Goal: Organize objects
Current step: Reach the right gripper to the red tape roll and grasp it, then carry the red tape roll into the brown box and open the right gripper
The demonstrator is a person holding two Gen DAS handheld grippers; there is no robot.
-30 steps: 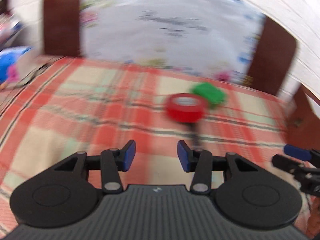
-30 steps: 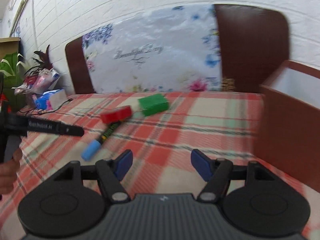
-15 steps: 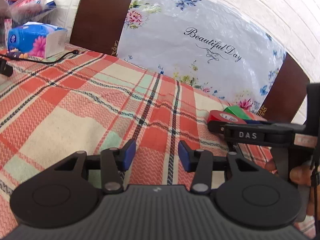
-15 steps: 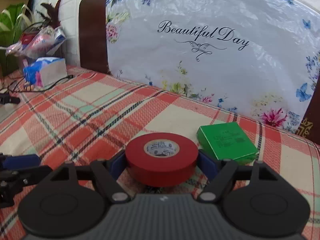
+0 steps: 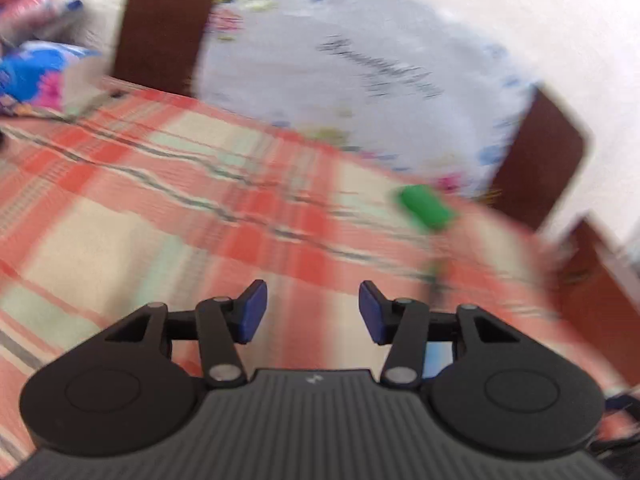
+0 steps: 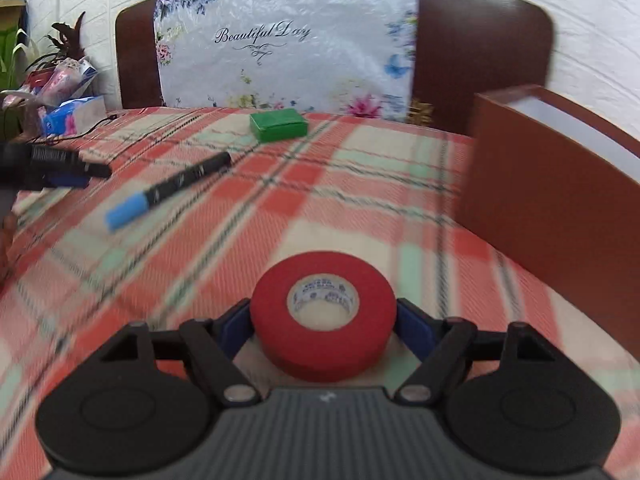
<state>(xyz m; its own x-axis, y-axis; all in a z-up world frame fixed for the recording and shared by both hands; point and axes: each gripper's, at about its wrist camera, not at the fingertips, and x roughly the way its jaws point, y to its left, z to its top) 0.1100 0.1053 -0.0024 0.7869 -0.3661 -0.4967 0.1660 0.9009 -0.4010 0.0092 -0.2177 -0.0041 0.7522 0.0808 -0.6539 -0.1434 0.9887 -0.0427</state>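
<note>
Two claws angled downward, right claw (image 6: 324,322) around red tape roll (image 6: 324,316).

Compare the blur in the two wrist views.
Left wrist view: heavy motion smear; the green box and plaid cloth streak, while the left gripper stays crisp. Right wrist view: much sharper; red tape and the cushion's lettering are readable, the marker slightly soft.

Bright, even daylight in both views, source unclear. Left wrist view heavily motion-blurred: plaid cloth (image 5: 168,216) and green box (image 5: 426,208) smeared, print on the floral panel (image 5: 360,64) unreadable. Right wrist view mostly sharp, slight blur lower left. Fisheye bending at edges; faint shadow under red tape roll (image 6: 324,316).
</note>
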